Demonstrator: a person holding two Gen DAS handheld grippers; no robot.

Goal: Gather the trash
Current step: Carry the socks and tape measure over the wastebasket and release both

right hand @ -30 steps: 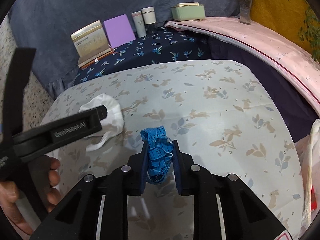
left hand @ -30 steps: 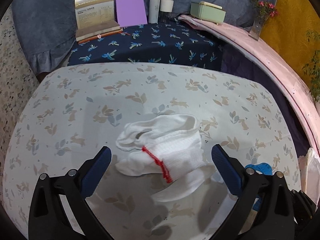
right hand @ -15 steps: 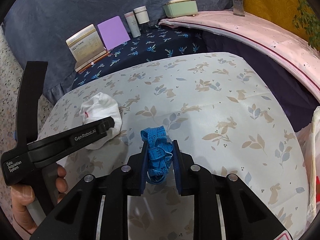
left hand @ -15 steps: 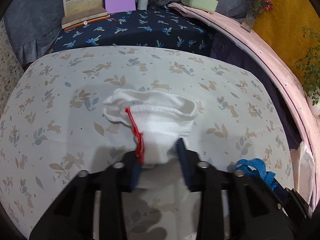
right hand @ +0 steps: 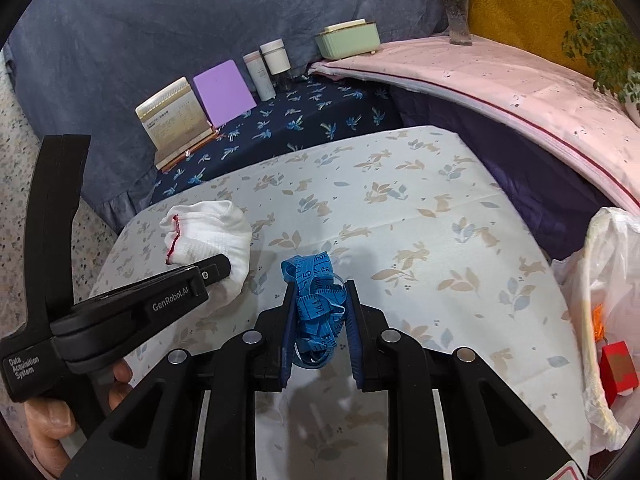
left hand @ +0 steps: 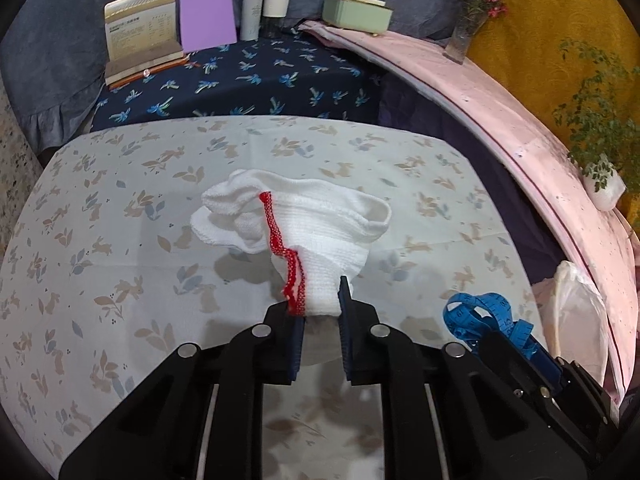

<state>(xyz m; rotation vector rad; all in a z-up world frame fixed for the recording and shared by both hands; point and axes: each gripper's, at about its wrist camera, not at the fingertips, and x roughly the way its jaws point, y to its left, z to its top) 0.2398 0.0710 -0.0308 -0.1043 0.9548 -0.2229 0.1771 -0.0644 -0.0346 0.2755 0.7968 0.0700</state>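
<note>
White sock [left hand: 304, 224] with a red stitched edge was pinched at one end between the fingers of the left gripper [left hand: 320, 312], and it was lifted above the rabbit-print tablecloth [left hand: 120, 240]. Just beside it, the right gripper [right hand: 318, 308] was clamped on a bundled blue measuring tape [right hand: 316, 304]. An open white plastic bag [right hand: 600, 288] stood at the right edge of the table.

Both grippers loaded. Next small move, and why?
Probably carry the right gripper rightward over the white bag and drop the tape measure in. Its jaws are shut on the tape, the bag sits open just to its right, and the left gripper only pinches the sock by one end.
</note>
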